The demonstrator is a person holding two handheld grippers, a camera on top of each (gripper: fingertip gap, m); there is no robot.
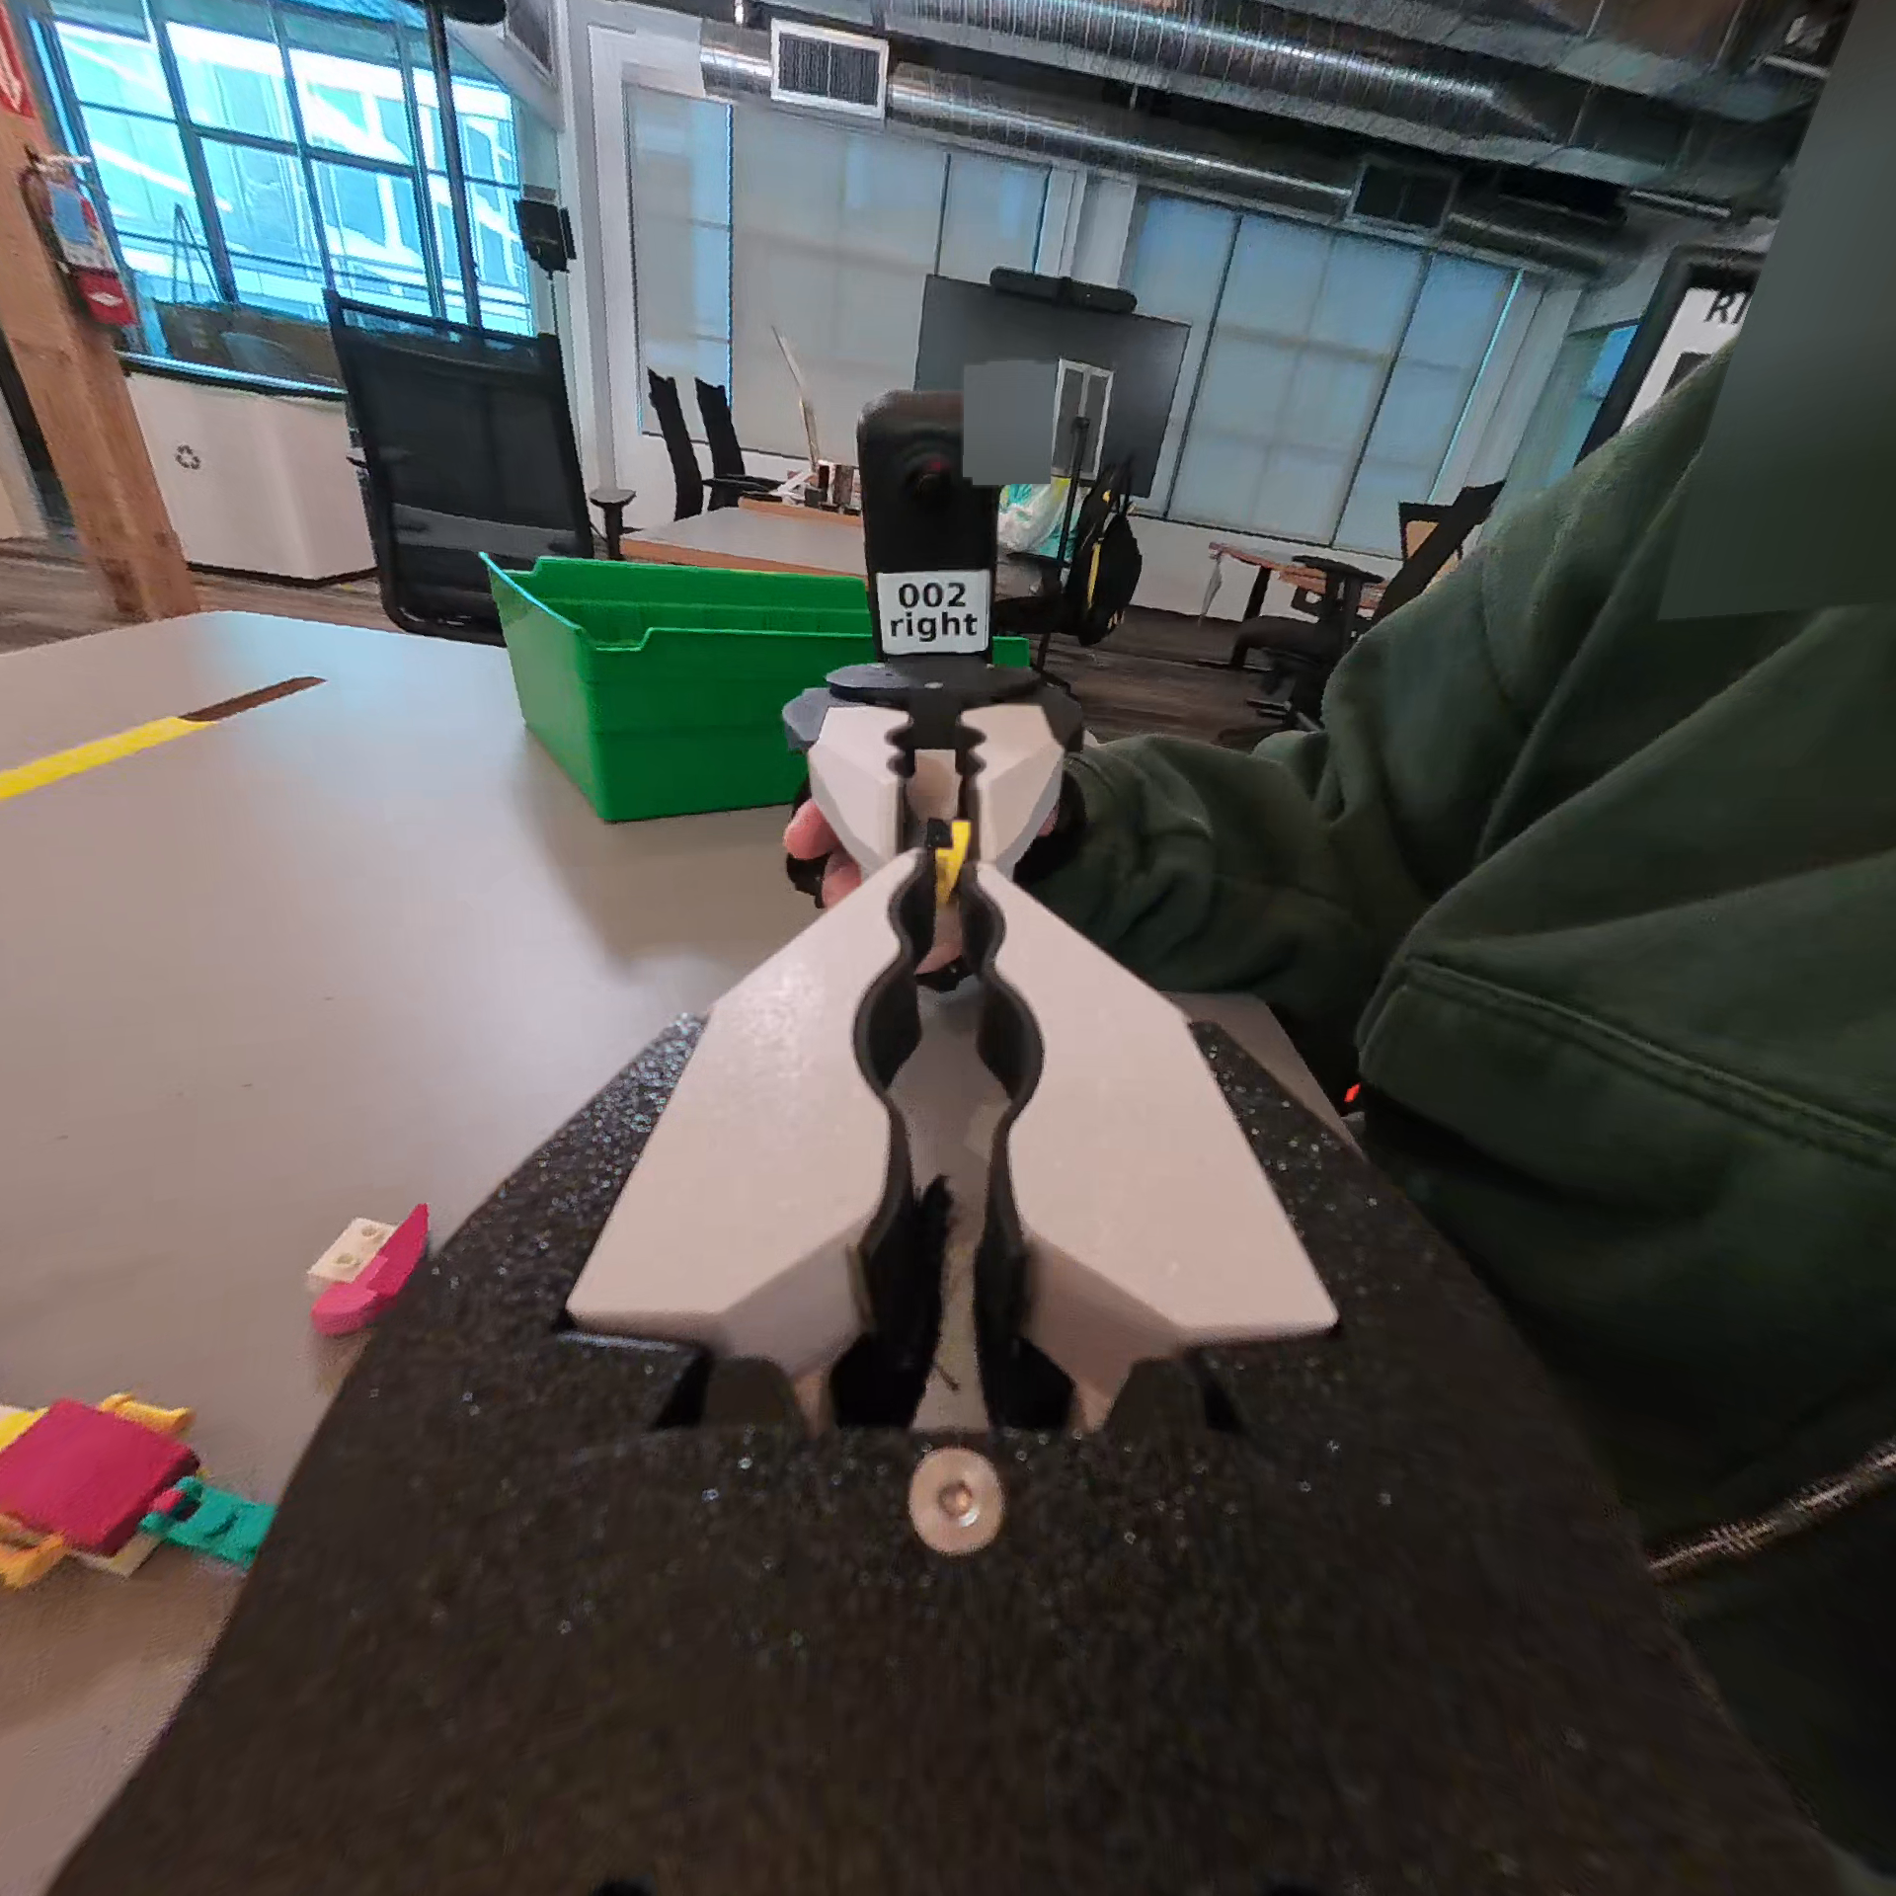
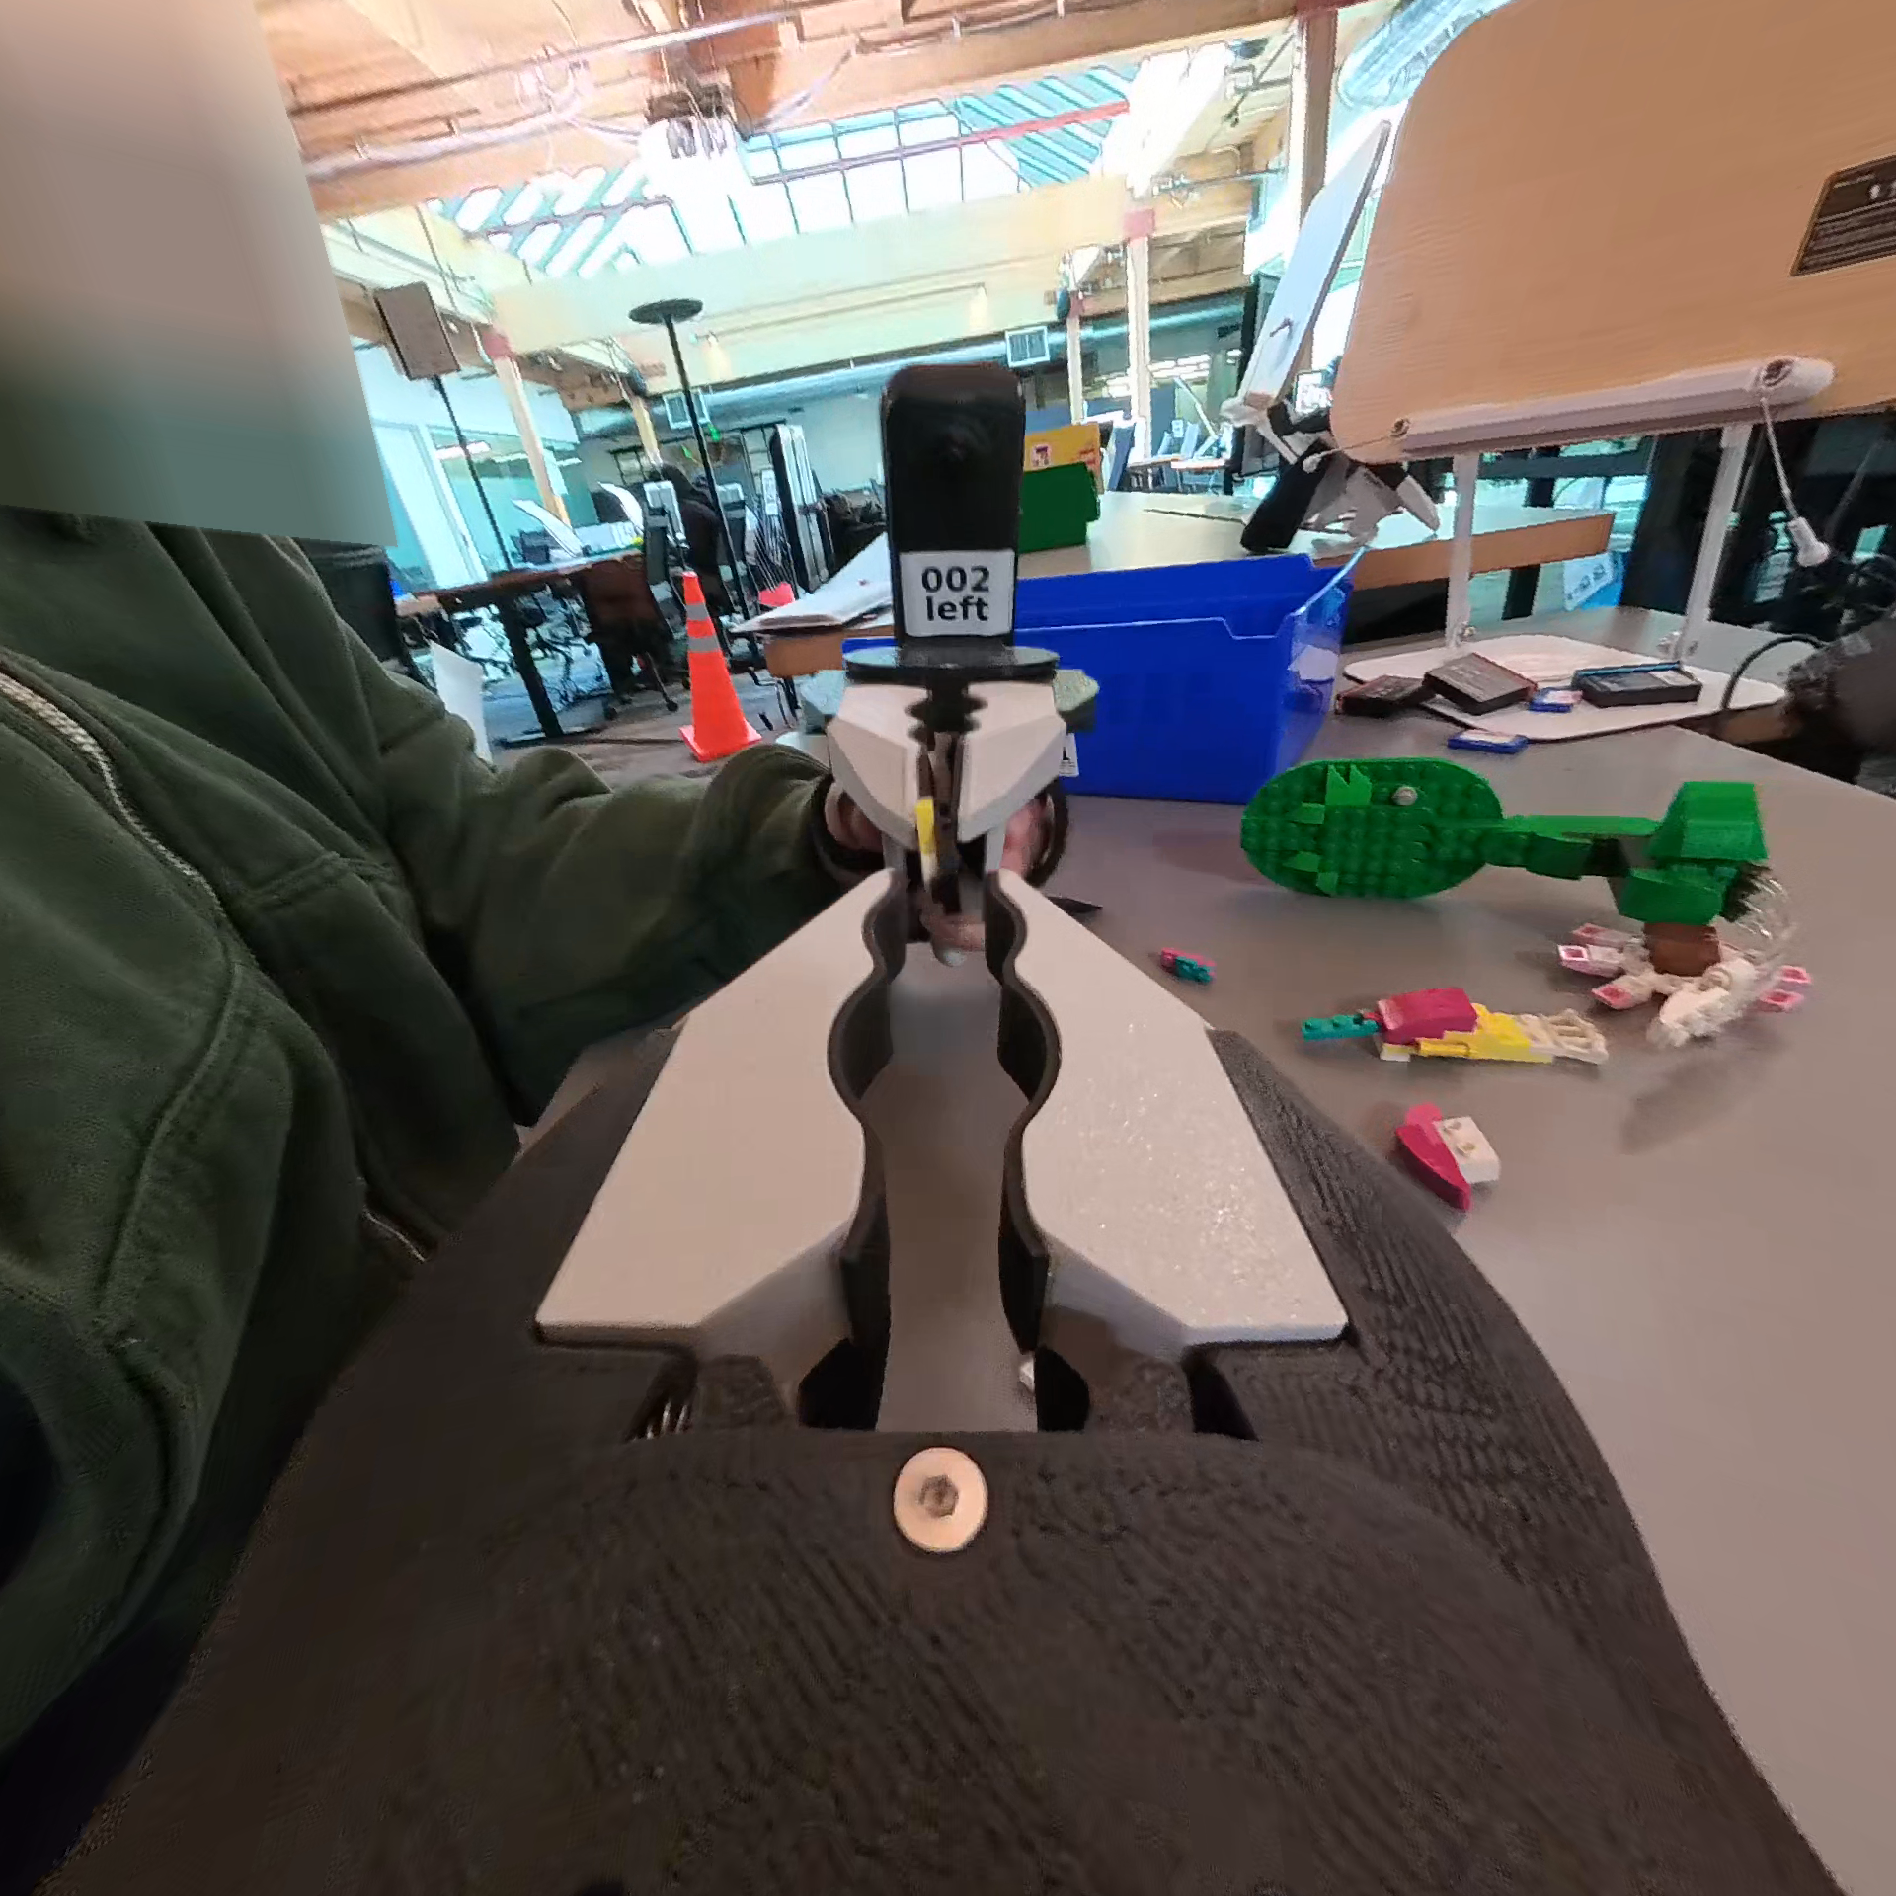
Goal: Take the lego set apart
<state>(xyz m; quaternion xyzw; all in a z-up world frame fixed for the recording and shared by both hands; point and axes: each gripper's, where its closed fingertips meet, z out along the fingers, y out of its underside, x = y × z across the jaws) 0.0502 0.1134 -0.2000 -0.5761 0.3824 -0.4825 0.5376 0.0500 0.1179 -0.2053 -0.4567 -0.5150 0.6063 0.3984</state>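
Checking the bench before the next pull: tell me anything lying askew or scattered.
The green lego plant lies tipped on its side on the table, with its brown stem among loose white and pink bits. A pink, yellow and white chunk and a pink-and-white piece lie scattered nearby.

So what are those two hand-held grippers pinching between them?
A small yellow lego piece: left hand-held gripper and right hand-held gripper each clamp one end, tip to tip.
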